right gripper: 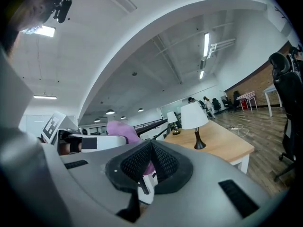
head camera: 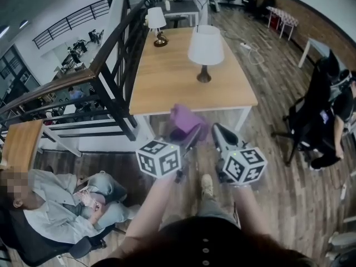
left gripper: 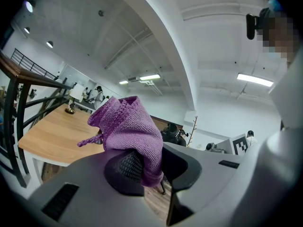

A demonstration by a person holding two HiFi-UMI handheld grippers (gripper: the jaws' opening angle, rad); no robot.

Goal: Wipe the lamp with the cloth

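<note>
Wood-floored open office, long wooden table (head camera: 167, 77) ahead with 2 lamps on it: near white-shade lamp (head camera: 205, 46) at the middle, far lamp (head camera: 156, 20) at the back end. I stand short of the table's near edge, both grippers held up in front of me, neither near a lamp. Left gripper (head camera: 192, 135) is clamped on the purple cloth (head camera: 186, 121); the left gripper view shows the cloth (left gripper: 130, 131) bunched and pinched between the pads, most of it sticking up past the tips. Right gripper (head camera: 218, 132) has its jaws closed together on nothing; the purple behind them in its view is the other gripper's cloth. Progress: cloth in hand, step 1 done. No contact with either lamp, so I judge the wiping not started; approach and wipe remain.
</note>
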